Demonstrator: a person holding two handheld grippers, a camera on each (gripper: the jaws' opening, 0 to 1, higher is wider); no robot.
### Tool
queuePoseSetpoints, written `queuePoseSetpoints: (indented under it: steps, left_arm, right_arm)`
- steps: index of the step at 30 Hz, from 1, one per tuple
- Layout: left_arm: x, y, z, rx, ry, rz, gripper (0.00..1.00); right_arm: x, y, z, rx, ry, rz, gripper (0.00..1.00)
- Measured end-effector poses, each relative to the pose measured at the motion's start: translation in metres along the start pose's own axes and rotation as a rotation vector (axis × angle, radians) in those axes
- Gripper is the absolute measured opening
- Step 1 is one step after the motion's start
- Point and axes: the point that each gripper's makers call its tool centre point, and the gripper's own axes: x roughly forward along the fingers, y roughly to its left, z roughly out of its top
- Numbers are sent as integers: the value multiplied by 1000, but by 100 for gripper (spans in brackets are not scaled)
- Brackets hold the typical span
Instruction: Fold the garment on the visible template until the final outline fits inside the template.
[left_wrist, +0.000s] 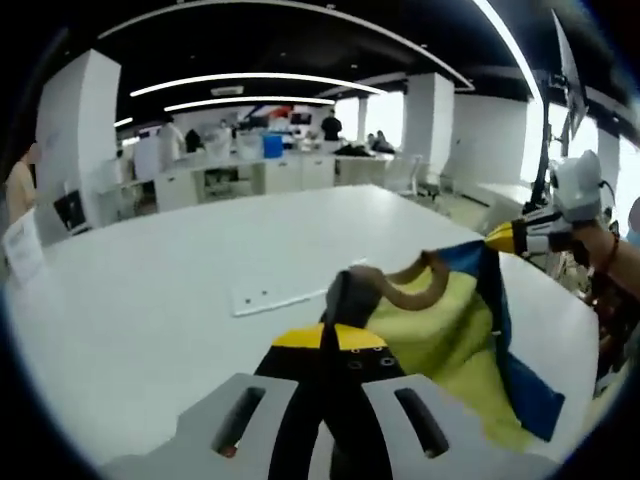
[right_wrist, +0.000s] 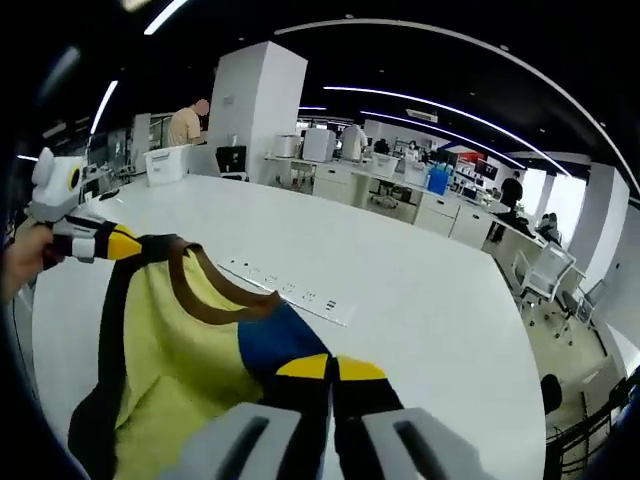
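You hold the garment (left_wrist: 450, 330) lifted off the white tabletop (left_wrist: 180, 300), one gripper at each side of its neck.

Your left gripper (left_wrist: 330, 340) has its yellow-tipped fingers (left_wrist: 300, 338) closed on the fabric beside the brown collar (left_wrist: 415, 290); in the right gripper view it (right_wrist: 105, 243) clamps the far edge. Your right gripper (right_wrist: 330, 368) has its fingers (right_wrist: 360, 370) pinched shut on the blue shoulder area. The yellow and blue cloth hangs stretched between them above the tabletop's near edge. A socket strip (right_wrist: 290, 290) lies in the tabletop beyond.
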Motion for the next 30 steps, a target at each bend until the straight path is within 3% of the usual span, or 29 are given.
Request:
queuePoseSetpoints:
  steps: [14, 24, 30]
  left_arm:
    - [57, 17, -25, 43, 93, 0, 0]
    - [85, 29, -49, 79, 181, 3, 0]
    - [99, 38, -62, 42, 225, 2, 0]
  right_arm:
    - [59, -12, -24, 49, 94, 0, 0]
    - [95, -14, -45, 63, 172, -7, 0]
    - [114, -15, -56, 51, 218, -8, 0]
